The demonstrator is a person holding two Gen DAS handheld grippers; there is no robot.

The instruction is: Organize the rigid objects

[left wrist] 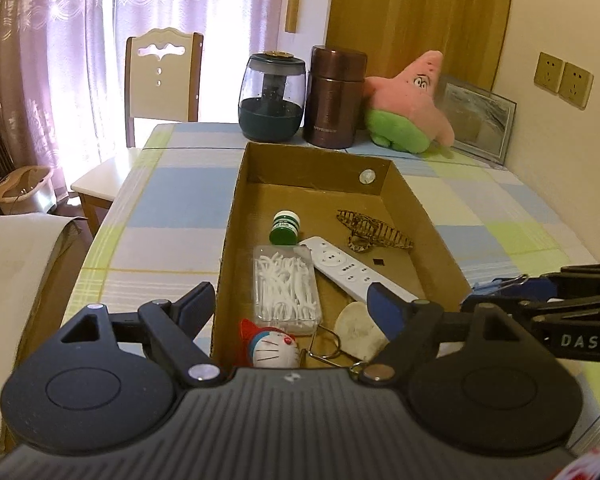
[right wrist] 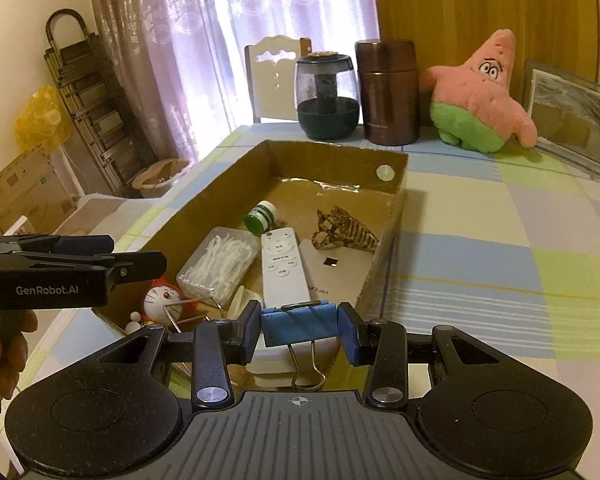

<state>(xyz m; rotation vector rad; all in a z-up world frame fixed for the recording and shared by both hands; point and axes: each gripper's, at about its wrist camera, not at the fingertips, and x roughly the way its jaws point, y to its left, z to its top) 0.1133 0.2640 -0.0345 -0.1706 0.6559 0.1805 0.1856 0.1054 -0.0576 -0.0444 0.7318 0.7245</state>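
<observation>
Item: blue binder clip (right wrist: 299,322), clamped in my right tool (right wrist: 299,330) just above the cardboard box's (right wrist: 204,204) near corner. My left tool (left wrist: 292,304): spread wide, empty, over the box. Box contents: remote (right wrist: 282,268), floss picks (right wrist: 218,262).

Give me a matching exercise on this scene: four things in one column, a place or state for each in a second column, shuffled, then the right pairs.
Things:
1. blue binder clip
2. white remote
3. pink star plush
4. left gripper

Places or states:
A. open over the near end of the cardboard box
B. lying flat in the box, beside the floss pick case
C. upright at the far end of the table, outside the box
D. clamped between the right gripper fingers

Pairs: 1-D, 2-B, 3-C, 4-A
</observation>
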